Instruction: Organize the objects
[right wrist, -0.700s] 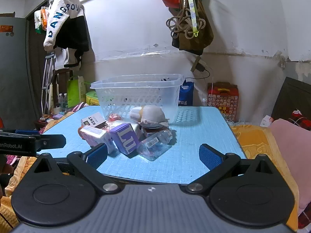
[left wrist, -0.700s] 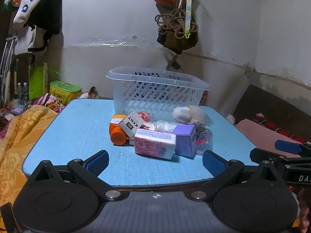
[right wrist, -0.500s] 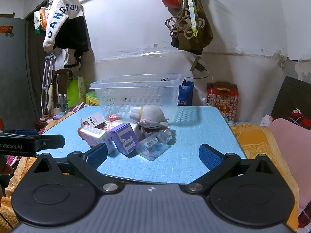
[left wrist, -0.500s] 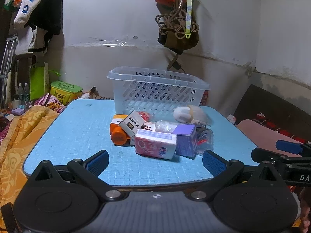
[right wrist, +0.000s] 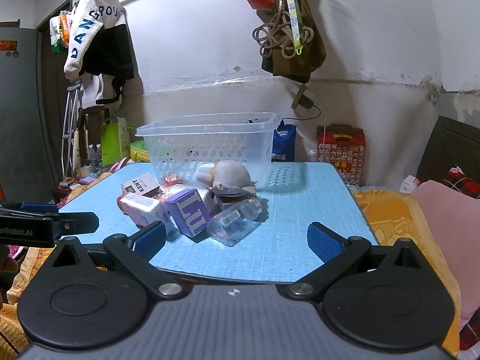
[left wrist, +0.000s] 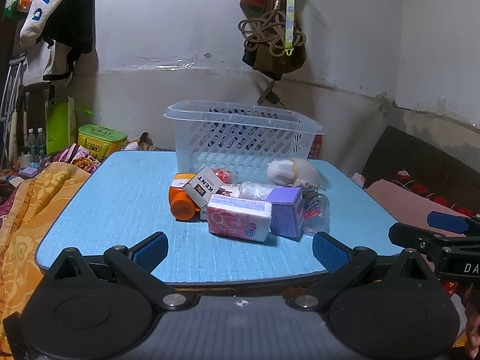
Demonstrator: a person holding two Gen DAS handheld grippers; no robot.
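Observation:
A clear plastic basket (left wrist: pixel 243 138) stands at the back of the blue table (left wrist: pixel 120 204); it also shows in the right wrist view (right wrist: pixel 210 144). In front of it lies a pile: an orange bottle (left wrist: pixel 181 201), a white KENT box (left wrist: pixel 203 186), a pink tissue pack (left wrist: pixel 238 217), a purple box (left wrist: pixel 285 211), a clear bottle (right wrist: pixel 234 223) and a grey-white plush toy (right wrist: pixel 228 178). My left gripper (left wrist: pixel 240 252) is open and empty at the table's near edge. My right gripper (right wrist: pixel 237 241) is open and empty at the near right edge.
An orange blanket (left wrist: pixel 27 210) lies left of the table and a pink cushion (right wrist: pixel 450 240) right of it. Bags and a rope (left wrist: pixel 273 30) hang on the wall above the basket. A red gift box (right wrist: pixel 340 147) stands behind the table.
Both views have shifted very slightly. The objects and both open grippers stand as before.

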